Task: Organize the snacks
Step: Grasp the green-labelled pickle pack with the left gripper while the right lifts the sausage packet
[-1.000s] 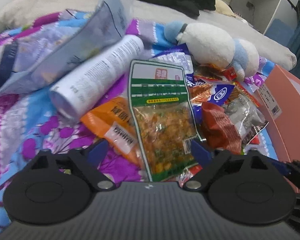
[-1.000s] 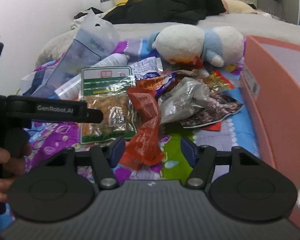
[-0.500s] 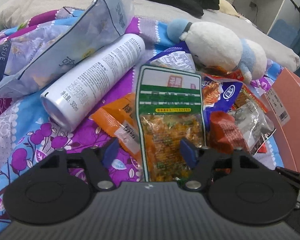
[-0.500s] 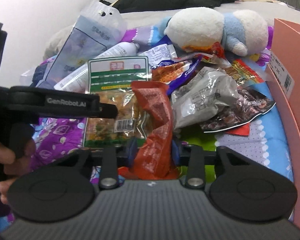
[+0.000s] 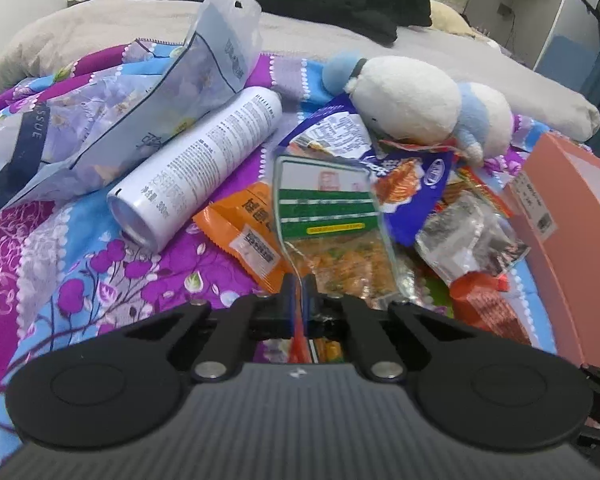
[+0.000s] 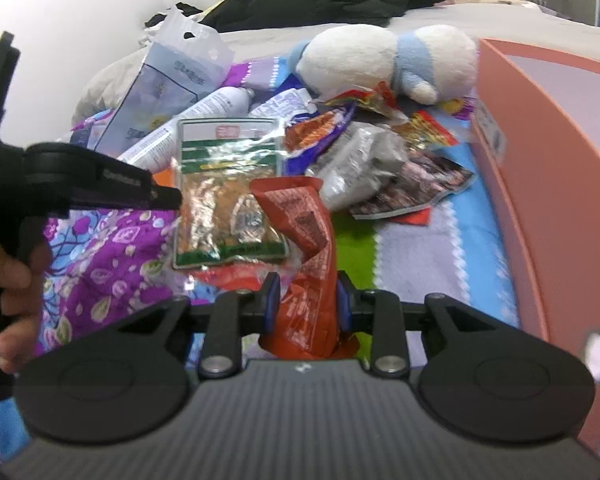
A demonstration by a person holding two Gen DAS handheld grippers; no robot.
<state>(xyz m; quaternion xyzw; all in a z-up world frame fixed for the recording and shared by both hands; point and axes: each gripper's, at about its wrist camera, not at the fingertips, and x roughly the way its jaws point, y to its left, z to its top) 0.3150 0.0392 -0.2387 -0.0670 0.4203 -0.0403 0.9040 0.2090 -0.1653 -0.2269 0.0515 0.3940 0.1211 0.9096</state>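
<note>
The left gripper [image 5: 298,294] is clenched on the near edge of the clear green-labelled packet [image 5: 332,236], which lies on the patterned bedspread [image 5: 100,280] among the other snacks. The right gripper [image 6: 304,300] holds the red packet [image 6: 300,240] between its fingers; the pads appear to press its sides, though blur leaves firm contact uncertain.

Risks:
- The left grip takes only a thin corner of film. Lifting may let the packet slip or tear.
- The red packet overlaps the green-labelled packet. Raising either one may drag the other.
- The purple wrapper [image 5: 412,184] rests on the far end of the green-labelled packet and may be pulled along.

View differences: the right wrist view shows the pink box [image 6: 540,168] with its open top, the probable destination, and the left hand [image 6: 8,280] on its handle. The left wrist view shows the orange packet [image 5: 244,236] and the white can [image 5: 196,168] clearly.
</note>
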